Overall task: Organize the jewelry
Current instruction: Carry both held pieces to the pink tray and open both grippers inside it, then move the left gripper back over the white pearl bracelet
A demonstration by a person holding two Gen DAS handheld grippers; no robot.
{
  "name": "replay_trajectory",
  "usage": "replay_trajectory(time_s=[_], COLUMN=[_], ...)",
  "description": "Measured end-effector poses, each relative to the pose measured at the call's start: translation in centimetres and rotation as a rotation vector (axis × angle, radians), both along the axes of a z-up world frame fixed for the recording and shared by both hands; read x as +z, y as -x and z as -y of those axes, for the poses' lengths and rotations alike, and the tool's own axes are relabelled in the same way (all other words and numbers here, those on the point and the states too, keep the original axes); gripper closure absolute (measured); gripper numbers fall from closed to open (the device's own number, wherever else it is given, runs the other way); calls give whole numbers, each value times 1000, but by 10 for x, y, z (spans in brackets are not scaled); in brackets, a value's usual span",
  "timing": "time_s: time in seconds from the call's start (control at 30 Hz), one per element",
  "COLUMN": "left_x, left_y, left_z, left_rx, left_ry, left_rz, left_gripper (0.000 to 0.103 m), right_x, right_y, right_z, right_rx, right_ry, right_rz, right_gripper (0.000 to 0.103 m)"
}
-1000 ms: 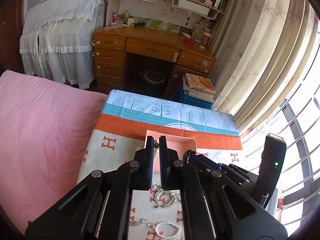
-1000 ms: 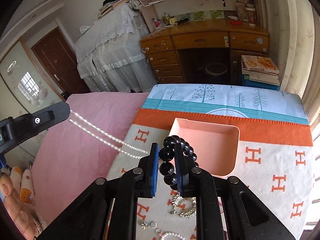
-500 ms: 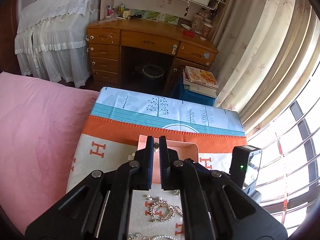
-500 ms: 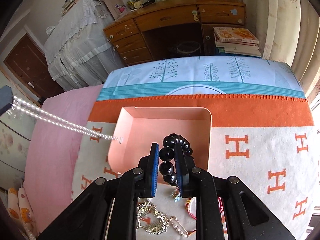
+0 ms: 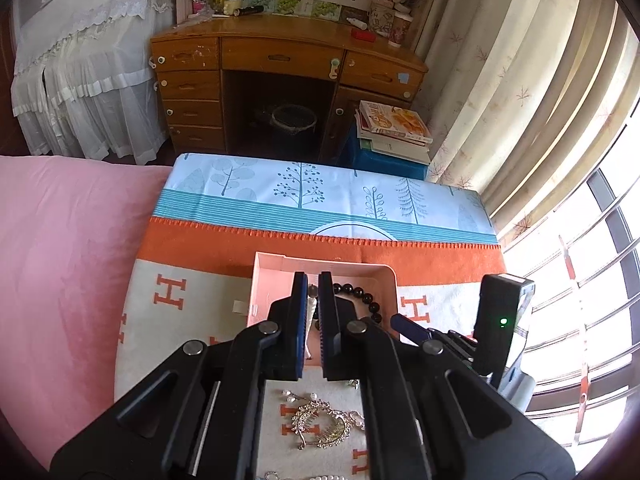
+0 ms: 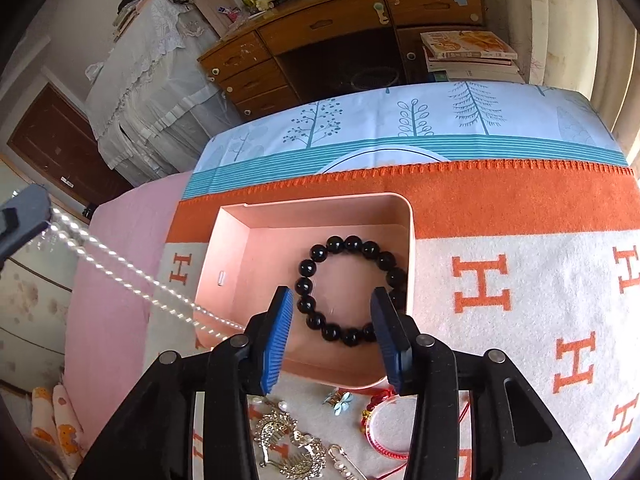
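A pink tray (image 6: 320, 200) sits on the orange-and-white blanket (image 6: 500, 208). A black bead bracelet (image 6: 348, 242) lies flat on the tray floor. My right gripper (image 6: 332, 296) hovers just above it, its jaws opening, the pads clear of the beads. My left gripper (image 5: 313, 312) is shut on a white pearl necklace (image 5: 309, 322) over the tray's near left part. In the right wrist view the pearl strand (image 6: 132, 276) stretches taut from the left gripper's fingers (image 6: 24, 216) down to the tray's near left edge.
Loose jewelry lies on the blanket in front of the tray: a gold comb-shaped ornament (image 6: 292, 448), a red bracelet (image 6: 384, 428), a small butterfly piece (image 6: 338, 398). A pink bed cover (image 5: 68, 260) lies to the left, a wooden desk (image 5: 280, 56) beyond, curtains and a window to the right.
The right gripper came down over the tray and opened; the black bracelet dropped from it onto the tray floor. The left gripper moved down toward the tray, still holding the pearls.
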State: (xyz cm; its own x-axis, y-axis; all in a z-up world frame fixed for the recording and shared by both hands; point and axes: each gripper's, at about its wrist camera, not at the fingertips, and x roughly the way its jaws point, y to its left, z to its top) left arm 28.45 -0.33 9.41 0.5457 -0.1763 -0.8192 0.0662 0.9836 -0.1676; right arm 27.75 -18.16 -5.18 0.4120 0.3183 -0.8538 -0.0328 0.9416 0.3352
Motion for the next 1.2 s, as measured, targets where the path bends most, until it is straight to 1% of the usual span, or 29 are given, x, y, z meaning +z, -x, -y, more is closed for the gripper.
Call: replay_trajectory(time_s=[0.13, 0.33, 0.53, 0.6, 0.7, 0.8, 0.87, 0.93, 1.0, 1.1, 1.2], left_x=[-17, -38, -55, -57, -56, -51, -48, -45, -42, -36, -30], left_y=[-4, -6, -7, -1, 14, 34, 47, 58, 72, 101, 135], left_z=[5, 8, -2, -8, -18, -26, -35, -42, -47, -54, -57], left_rx=[-13, -17, -7, -8, -12, -49, -63, -71, -72, -79, -89], left_ry=[-22, -88, -107, -101, -88, -91, -67, -50, -59, -79, -102], left_rz=[-19, -28, -79, -77, -36, 15, 11, -26, -34, 16, 72], left_gripper=[100, 100, 99, 99, 99, 99, 99, 99, 99, 99, 99], right_x=[9, 17, 24, 29, 39, 50, 56, 64, 72, 81, 83], right_y=[9, 28, 50, 58, 74, 93, 107, 123, 142, 168, 193], right_z=[1, 5, 14, 16, 18, 19, 19, 19, 19, 16, 15], right_rx=[-3, -1, -9, -9, -7, -3, 7, 16, 26, 47, 69], right_ry=[-17, -33, -31, -29, -22, 0, 13, 25, 40, 67, 74], right_rz=[13, 34, 53, 65, 87, 111, 126, 150, 173, 203, 198], right_gripper=[62, 62, 62, 62, 62, 62, 62, 61, 61, 61, 61])
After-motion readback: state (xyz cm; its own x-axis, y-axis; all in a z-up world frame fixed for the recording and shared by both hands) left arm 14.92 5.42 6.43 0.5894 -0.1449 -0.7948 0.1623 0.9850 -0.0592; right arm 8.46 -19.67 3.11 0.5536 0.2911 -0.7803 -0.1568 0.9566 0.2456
